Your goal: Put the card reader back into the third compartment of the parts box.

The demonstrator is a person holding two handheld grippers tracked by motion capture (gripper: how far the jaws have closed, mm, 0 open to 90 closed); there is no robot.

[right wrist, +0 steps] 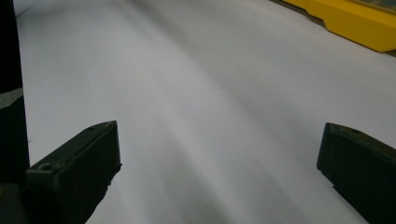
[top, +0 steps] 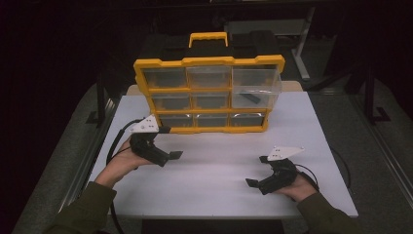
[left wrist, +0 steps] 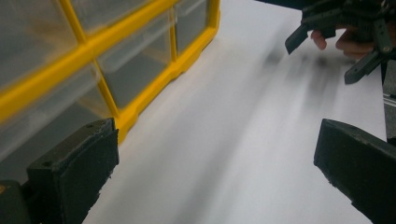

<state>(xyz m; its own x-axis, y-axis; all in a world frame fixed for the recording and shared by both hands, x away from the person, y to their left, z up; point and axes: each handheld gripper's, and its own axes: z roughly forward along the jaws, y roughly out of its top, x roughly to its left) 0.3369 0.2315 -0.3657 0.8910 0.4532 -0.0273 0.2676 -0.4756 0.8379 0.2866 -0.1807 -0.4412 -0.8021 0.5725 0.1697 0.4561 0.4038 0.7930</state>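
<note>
Left gripper (top: 170,144): jaws wide, empty, beside organizer (top: 209,92).
Right gripper (top: 257,171): jaws wide, empty.
Risk: bumped upright organizer may topple on desk (top: 219,190).

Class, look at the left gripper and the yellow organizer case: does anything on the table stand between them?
Nothing visible does. The left gripper, fingers open, sits beside the organizer case, with bare white table between.

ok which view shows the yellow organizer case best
The high view: the whole yellow organizer case stands upright there, clear bins and handle visible. The left gripper view shows a blurred corner of it; the right gripper view shows a yellow edge strip.
</note>
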